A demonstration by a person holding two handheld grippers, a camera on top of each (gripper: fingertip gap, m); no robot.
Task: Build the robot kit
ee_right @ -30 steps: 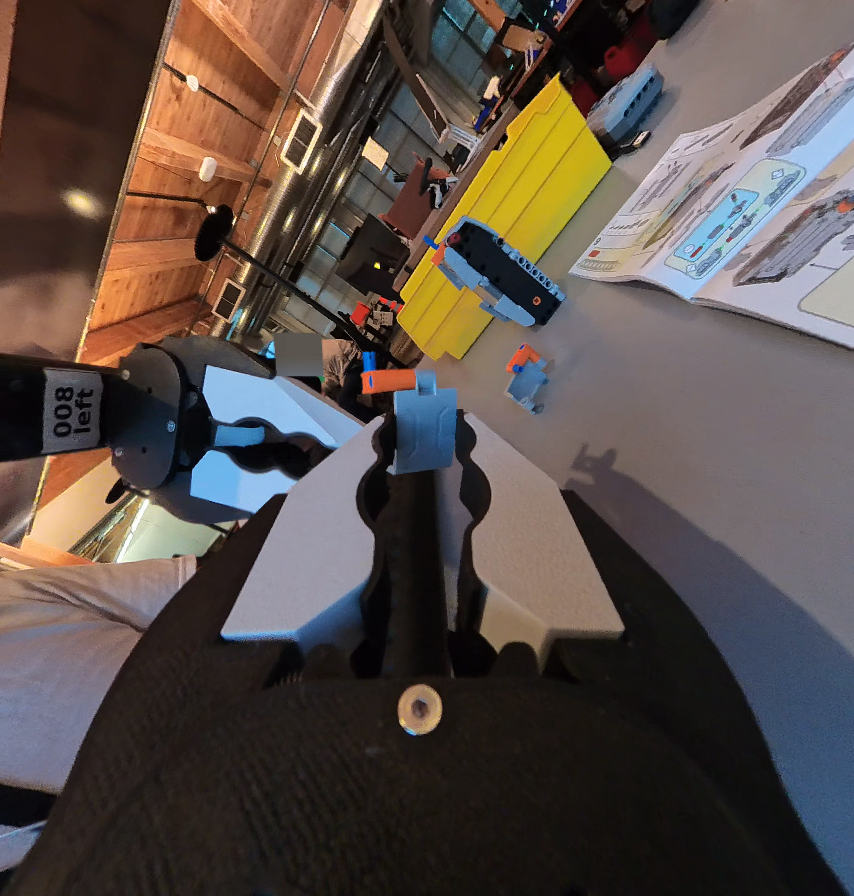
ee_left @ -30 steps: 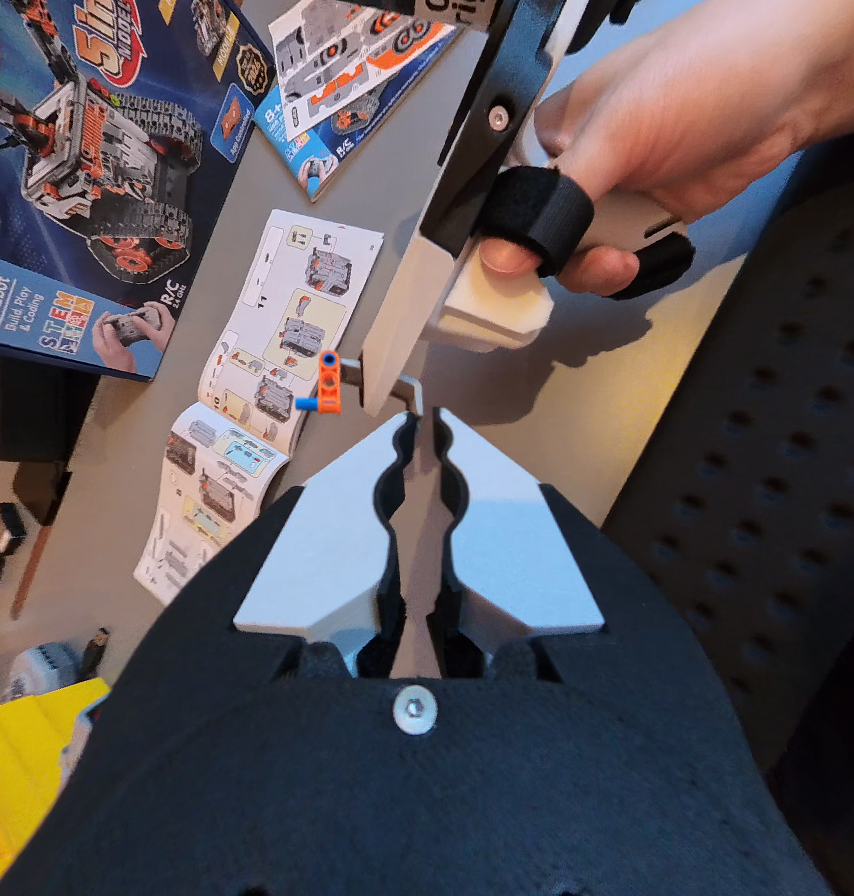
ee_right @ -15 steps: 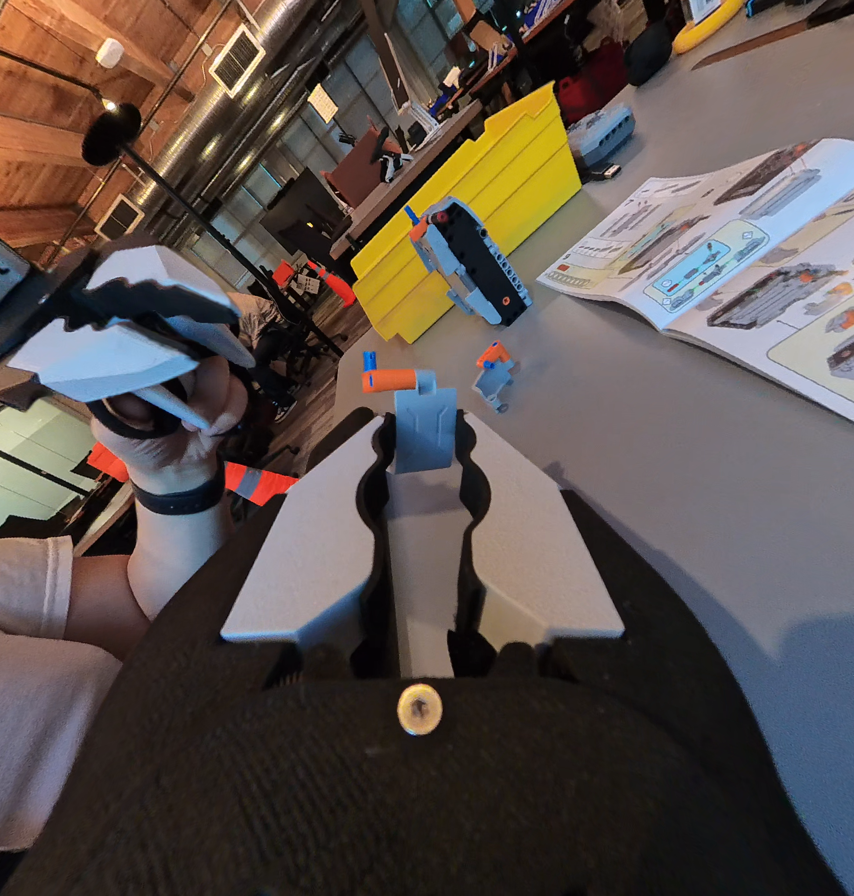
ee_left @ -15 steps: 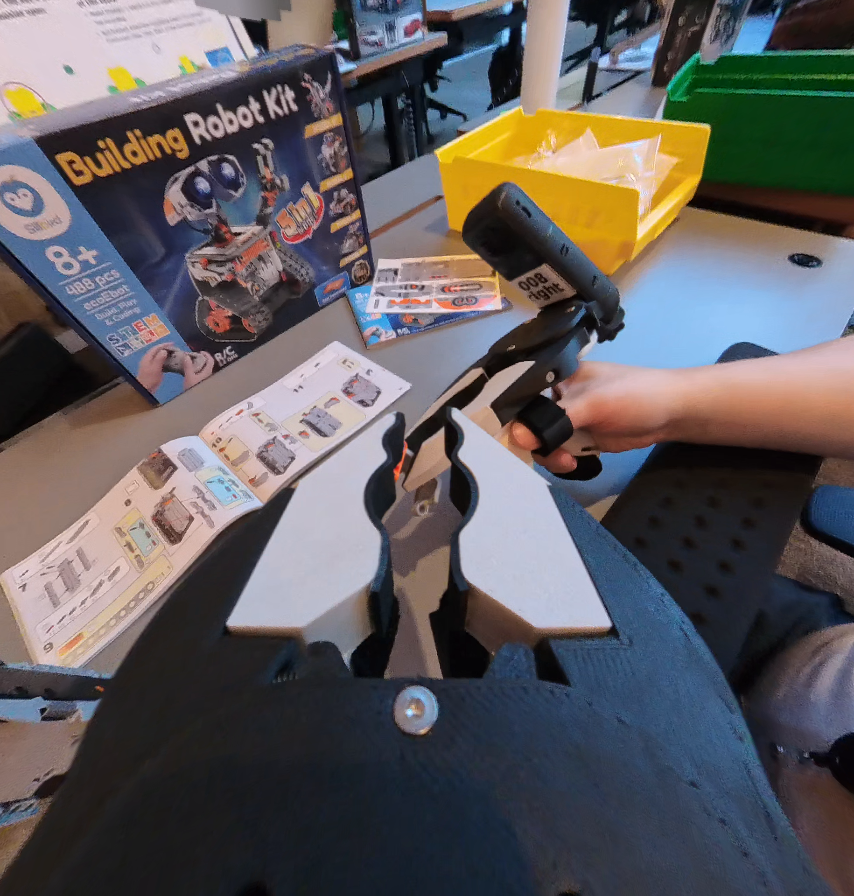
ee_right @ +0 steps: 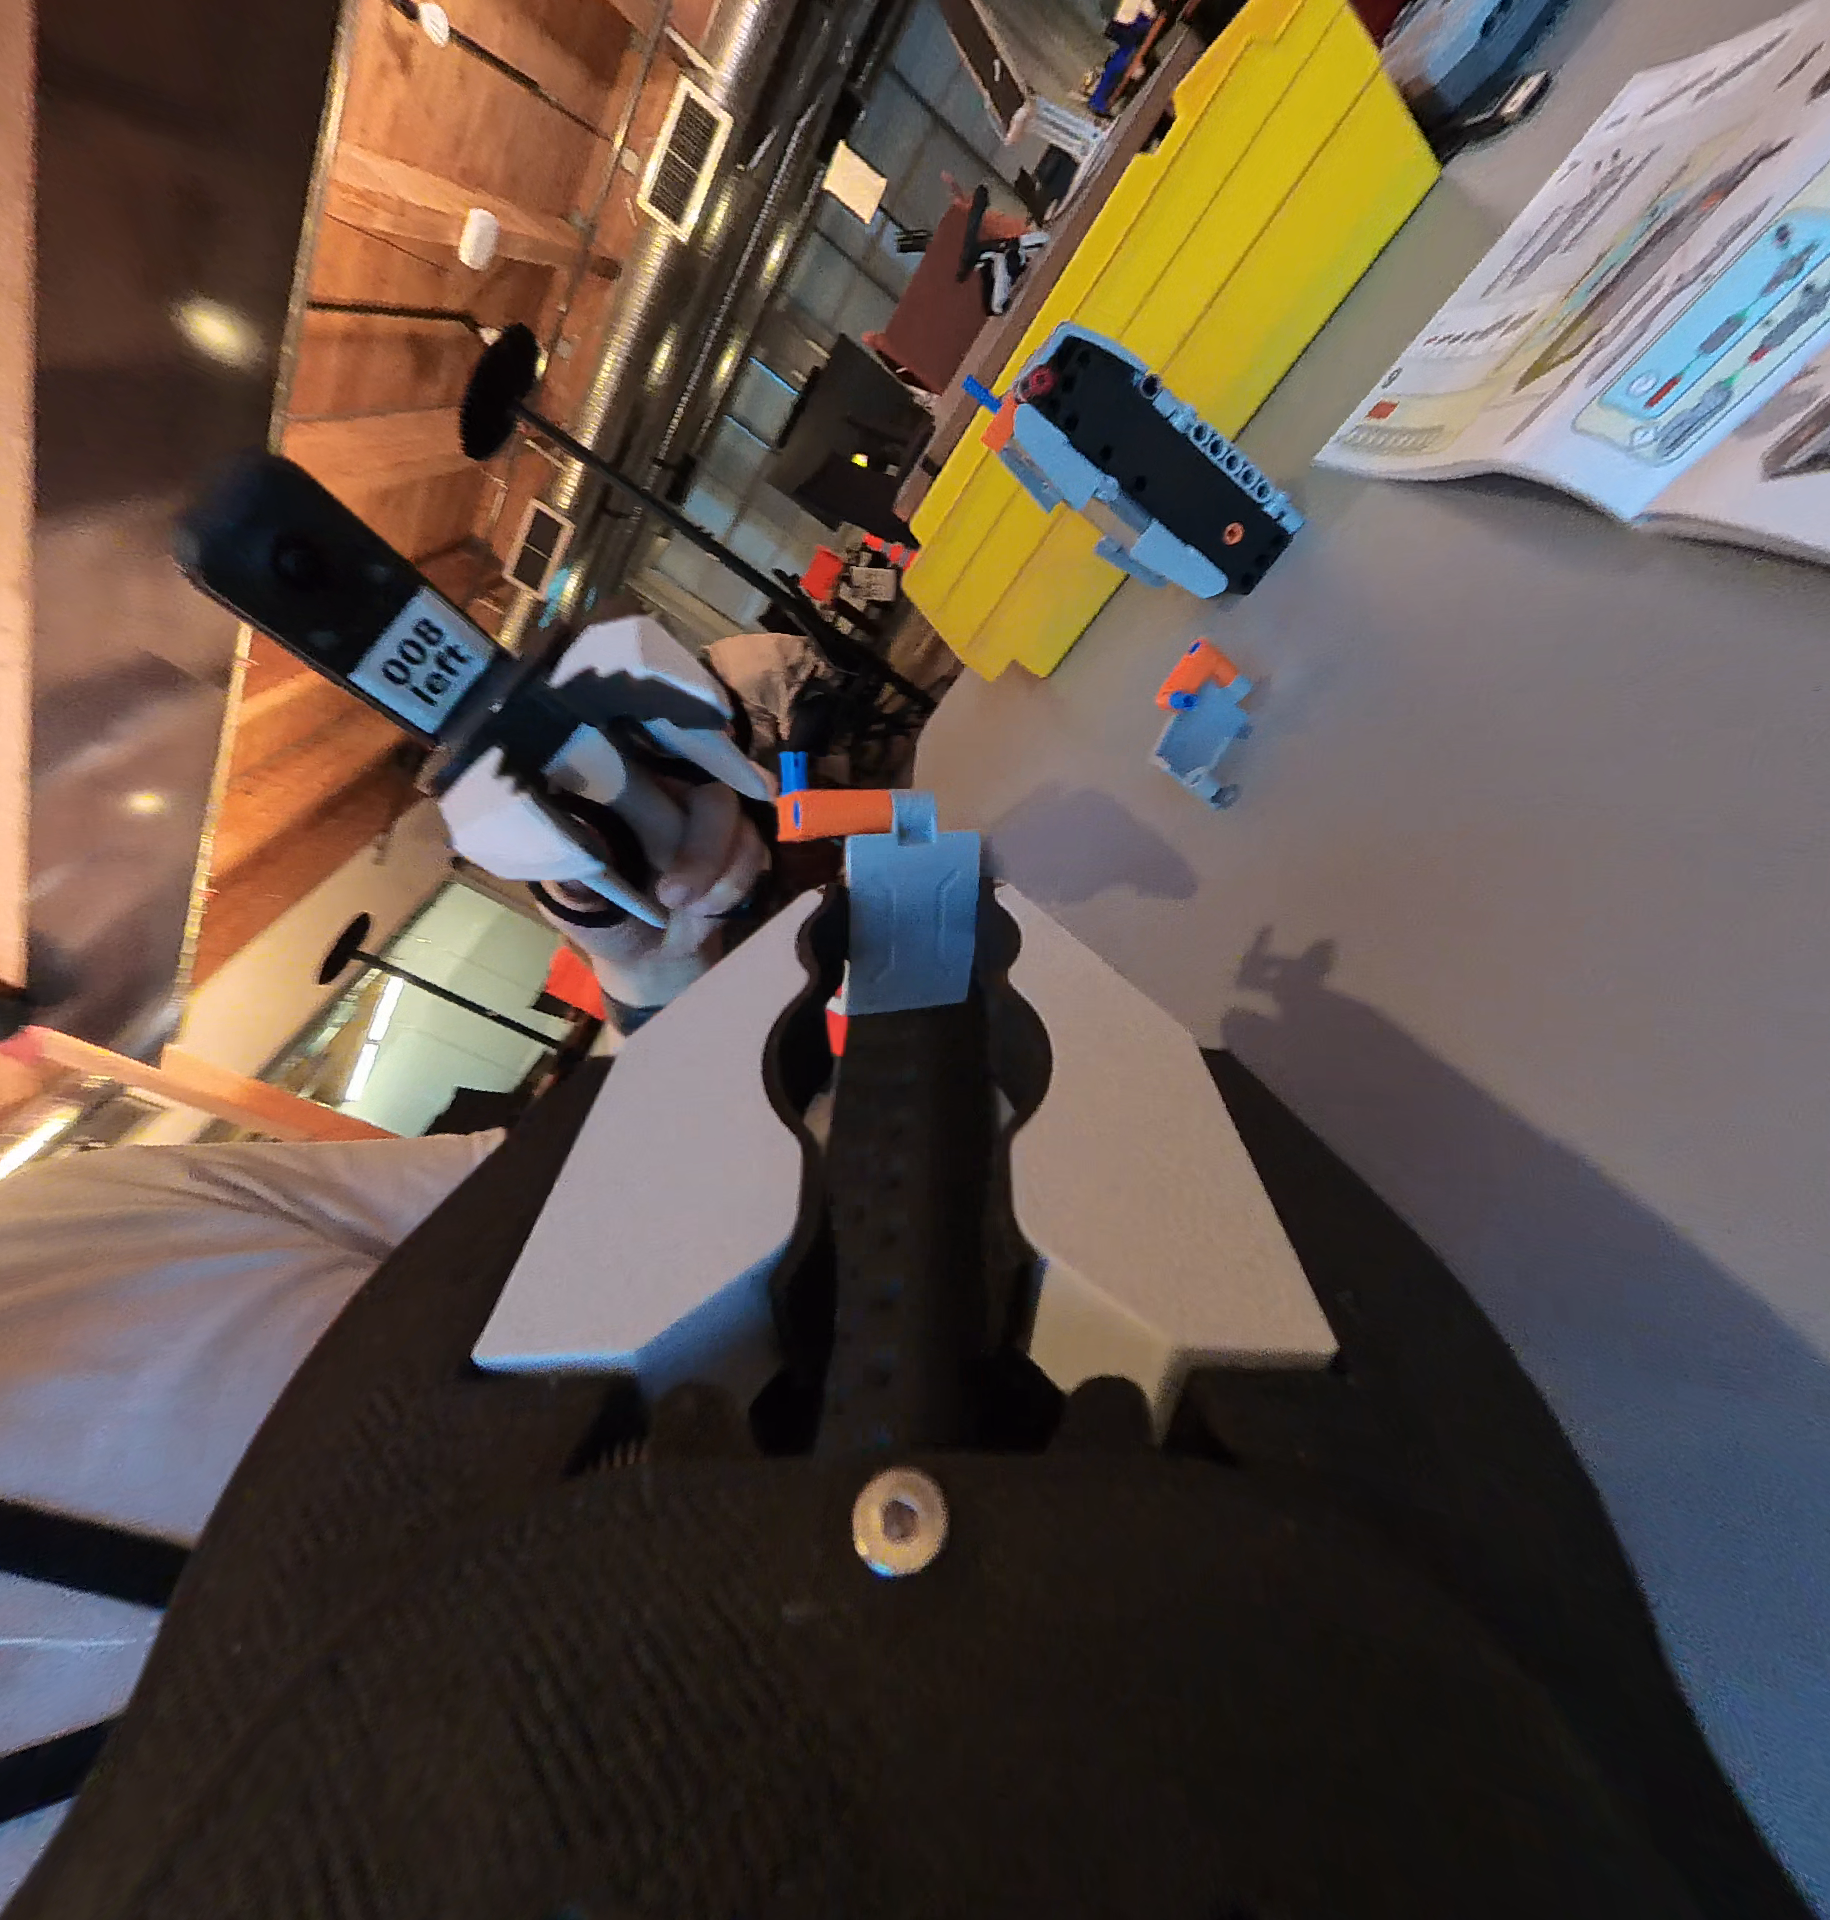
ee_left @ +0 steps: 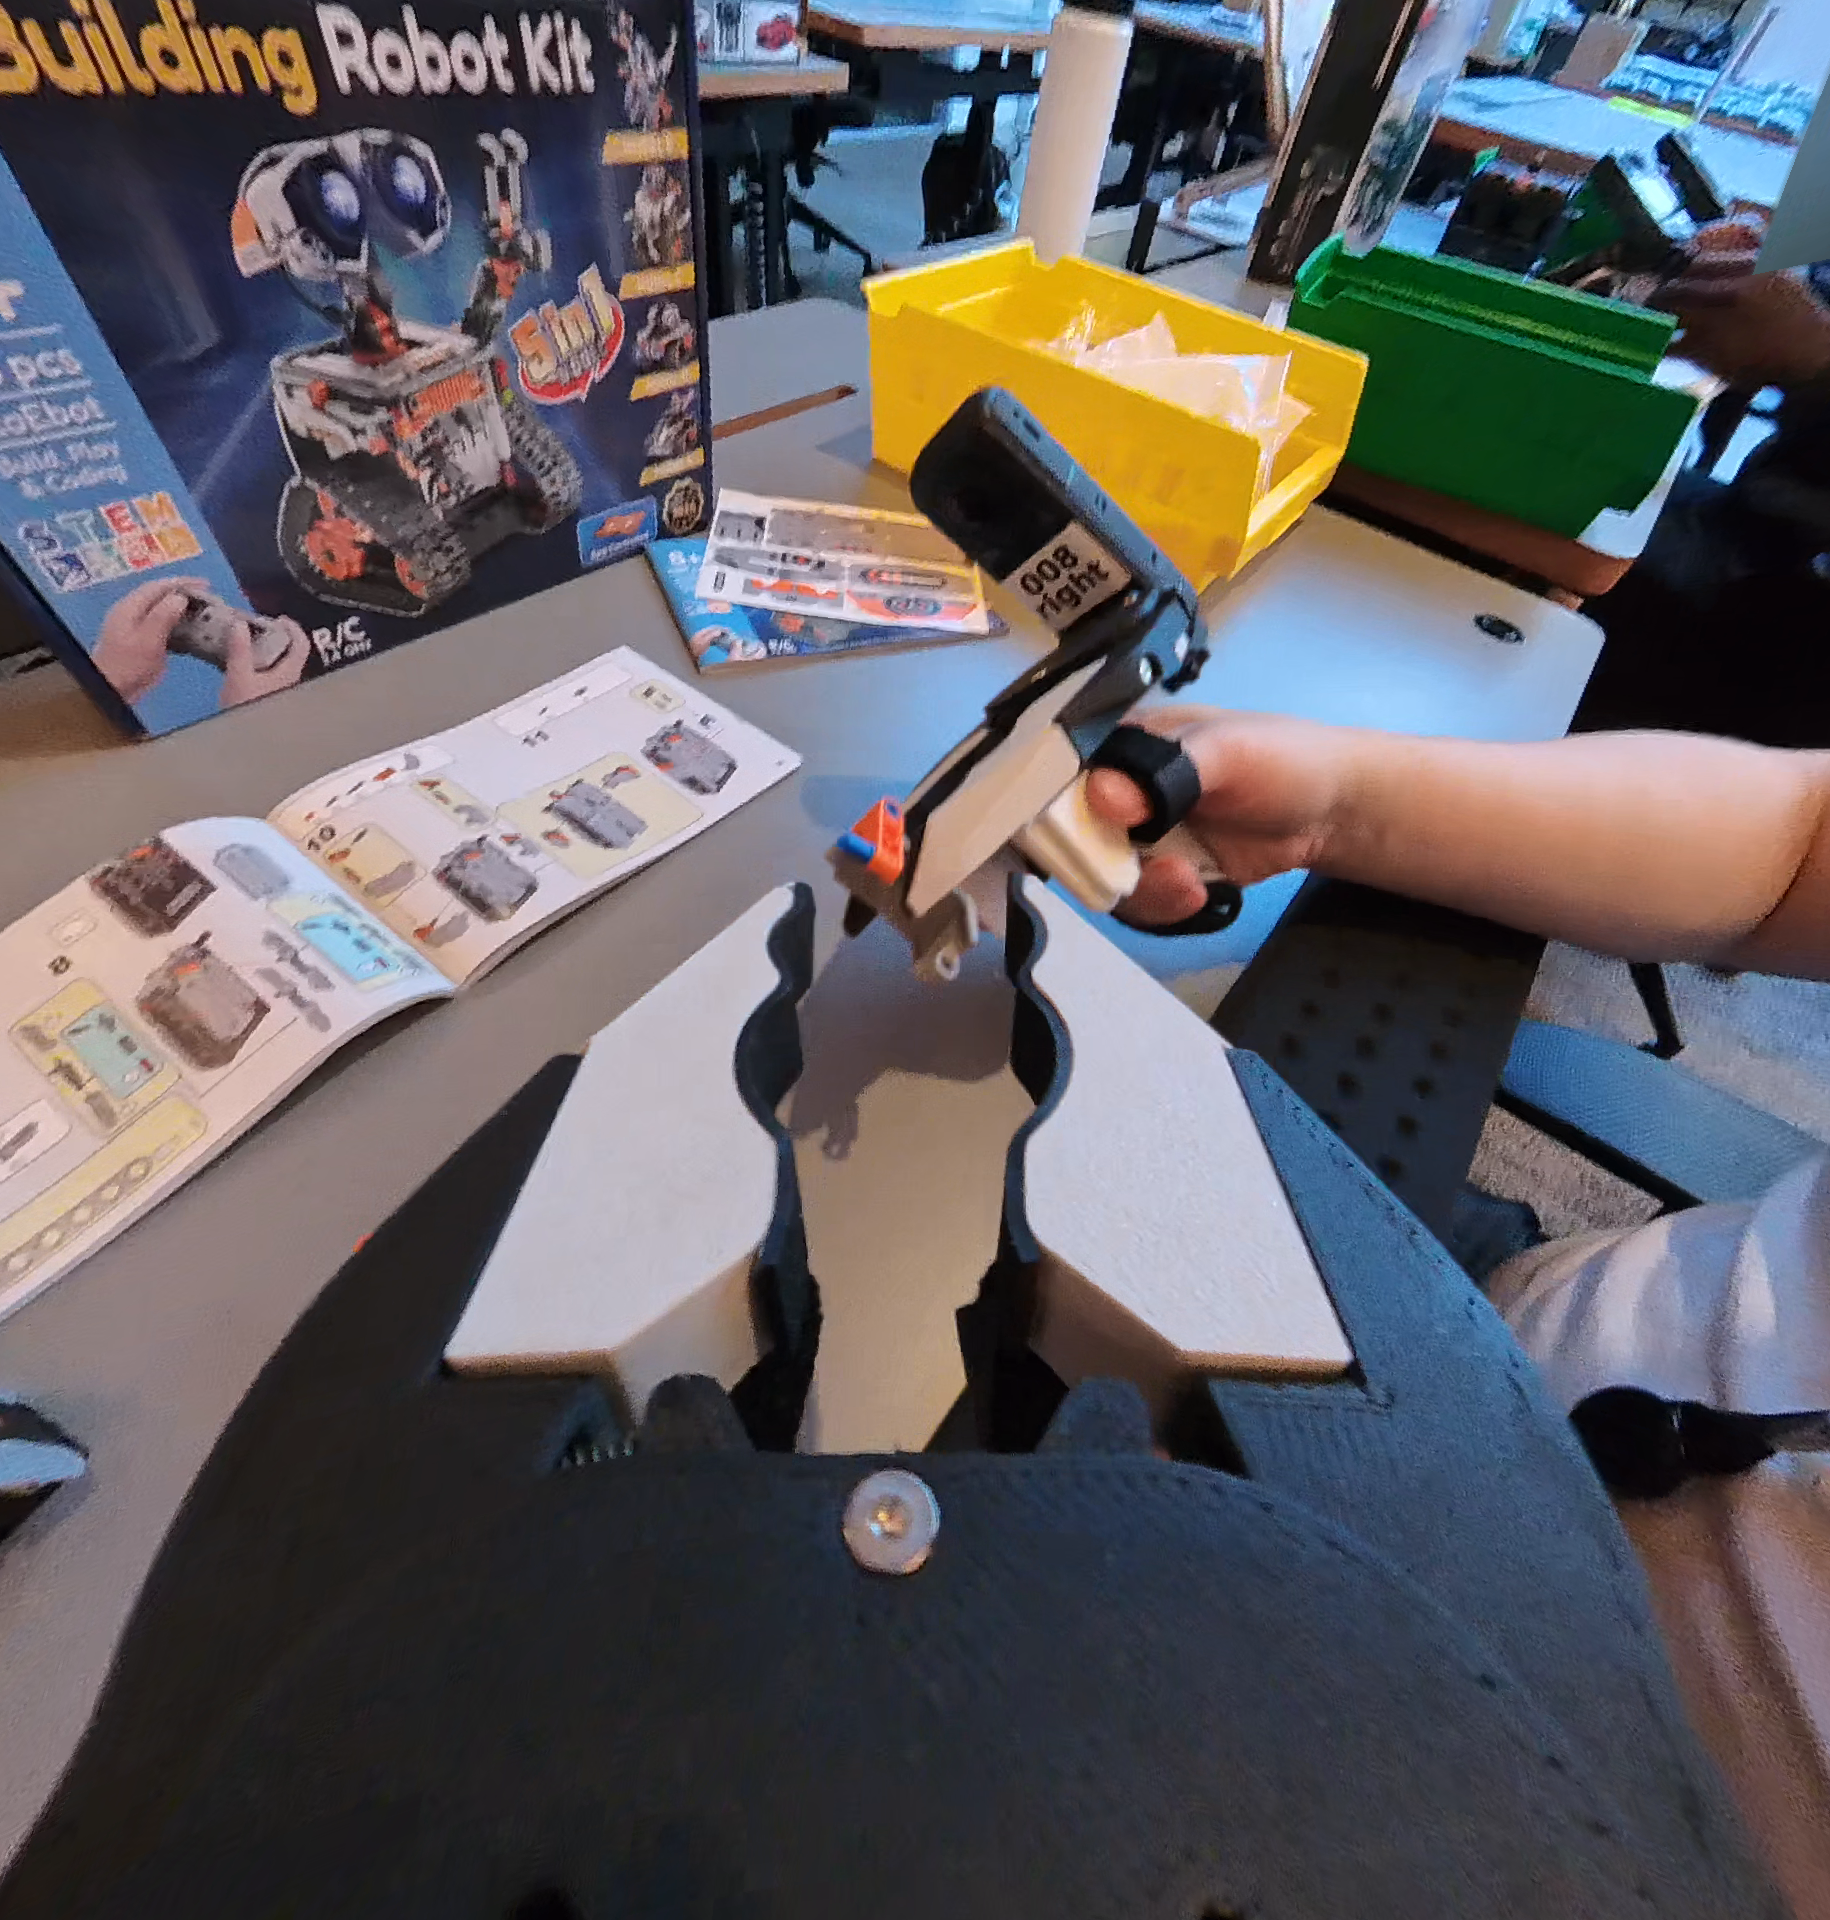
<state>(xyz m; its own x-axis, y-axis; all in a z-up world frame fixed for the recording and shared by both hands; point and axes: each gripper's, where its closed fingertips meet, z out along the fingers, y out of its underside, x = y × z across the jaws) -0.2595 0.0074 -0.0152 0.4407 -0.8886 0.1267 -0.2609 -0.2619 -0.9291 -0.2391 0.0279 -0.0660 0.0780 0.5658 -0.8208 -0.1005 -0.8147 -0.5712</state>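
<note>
My right gripper (ee_right: 909, 914) is shut on a small grey panel piece (ee_right: 911, 935) with an orange connector (ee_right: 838, 816) and a blue pin (ee_right: 791, 769) at its tip, held above the grey table (ee_right: 1462, 935). In the left wrist view the right gripper (ee_left: 895, 883) and its piece (ee_left: 937, 935) hang just beyond my left gripper (ee_left: 911, 904). My left gripper is open and empty, and the piece sits just past the gap between its tips. It also shows in the right wrist view (ee_right: 708, 857), left of the piece.
An open instruction booklet (ee_left: 371, 883), the kit box (ee_left: 319, 312), a sticker sheet (ee_left: 838, 592), a yellow bin (ee_left: 1098, 416) and a green bin (ee_left: 1493, 384) are on the table. A black-and-grey assembly (ee_right: 1150, 468) and a small grey-orange part (ee_right: 1202, 727) lie by another yellow bin (ee_right: 1150, 312). A black chair (ee_left: 1378, 1039) stands at the right. The grippers' ends are close to 6 cm from one another. Left tips and right tips are each some 20 cm from the black-and-grey assembly (ee_right: 1150, 468).
My left gripper has opened wider and tilted up from looking down at the table to looking across it. My right gripper still holds the same piece, now in front of the left jaws.
</note>
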